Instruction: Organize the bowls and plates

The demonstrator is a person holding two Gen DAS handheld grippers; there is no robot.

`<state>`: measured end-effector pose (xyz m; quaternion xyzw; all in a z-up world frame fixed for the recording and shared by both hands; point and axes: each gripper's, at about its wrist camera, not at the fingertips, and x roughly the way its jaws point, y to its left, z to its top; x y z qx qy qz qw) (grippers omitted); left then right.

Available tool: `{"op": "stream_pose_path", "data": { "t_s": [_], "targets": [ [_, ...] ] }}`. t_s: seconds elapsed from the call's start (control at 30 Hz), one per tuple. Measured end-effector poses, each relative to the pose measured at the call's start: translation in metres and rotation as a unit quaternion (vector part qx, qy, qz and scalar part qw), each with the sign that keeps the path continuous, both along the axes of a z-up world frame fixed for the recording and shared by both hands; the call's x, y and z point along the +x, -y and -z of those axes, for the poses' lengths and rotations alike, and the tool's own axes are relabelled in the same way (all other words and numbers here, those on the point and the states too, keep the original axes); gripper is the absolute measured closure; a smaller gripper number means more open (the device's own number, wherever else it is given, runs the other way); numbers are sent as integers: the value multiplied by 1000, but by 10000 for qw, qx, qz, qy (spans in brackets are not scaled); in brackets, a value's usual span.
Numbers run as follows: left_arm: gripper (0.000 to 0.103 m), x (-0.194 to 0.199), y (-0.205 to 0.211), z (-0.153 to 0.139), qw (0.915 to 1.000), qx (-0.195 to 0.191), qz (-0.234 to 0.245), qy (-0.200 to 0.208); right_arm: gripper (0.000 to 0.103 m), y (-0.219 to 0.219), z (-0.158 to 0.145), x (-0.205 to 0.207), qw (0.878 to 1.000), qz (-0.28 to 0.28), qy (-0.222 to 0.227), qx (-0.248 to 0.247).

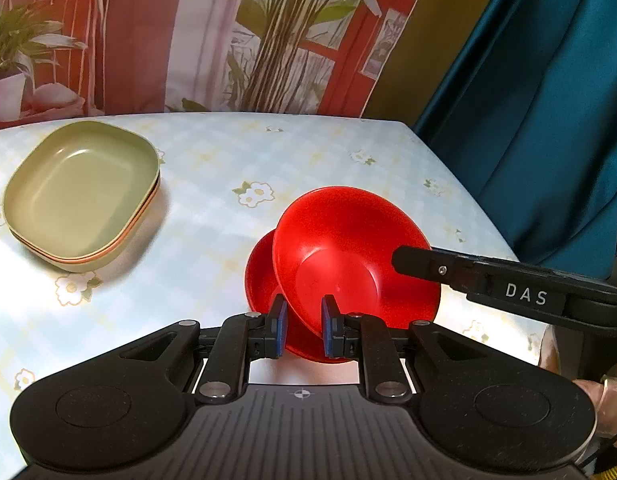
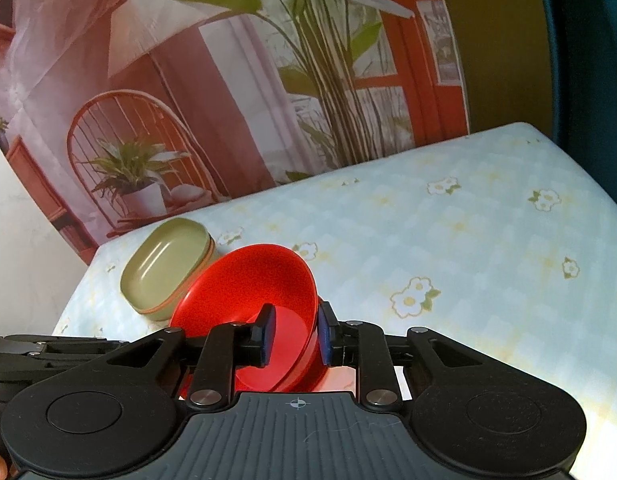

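Note:
Two red bowls are in play. The upper red bowl (image 1: 344, 256) is tilted, its near rim lying between the fingers of my left gripper (image 1: 303, 326), whose jaws stand apart around it. It leans over a lower red bowl (image 1: 260, 280) on the table. My right gripper (image 2: 295, 330) straddles the upper red bowl's (image 2: 248, 284) rim, one finger inside, one outside; its arm (image 1: 488, 280) reaches in from the right in the left wrist view. A stack of green oval plates (image 1: 82, 192) sits at the far left; it also shows in the right wrist view (image 2: 168, 264).
The table (image 1: 228, 152) has a pale blue checked cloth with flowers. A printed backdrop (image 1: 188, 40) stands behind it. A teal curtain (image 1: 548, 100) hangs past the right edge.

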<state>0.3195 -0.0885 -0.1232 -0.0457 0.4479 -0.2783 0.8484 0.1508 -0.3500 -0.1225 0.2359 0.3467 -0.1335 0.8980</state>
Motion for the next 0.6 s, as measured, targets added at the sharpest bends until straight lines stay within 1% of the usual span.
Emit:
{"op": "stream_pose_path", "data": {
  "t_s": [0.17, 0.37, 0.6],
  "targets": [
    [84, 3, -2, 6, 9999, 98, -69, -42, 81, -2, 9, 6, 9999, -30, -105, 34],
    [84, 7, -3, 9, 9997, 192, -126, -67, 81, -8, 14, 14, 9997, -124, -197, -63],
    [84, 6, -2, 9, 9996, 215, -146, -66, 81, -10, 15, 16, 9994, -186, -261, -162]
  ]
}}
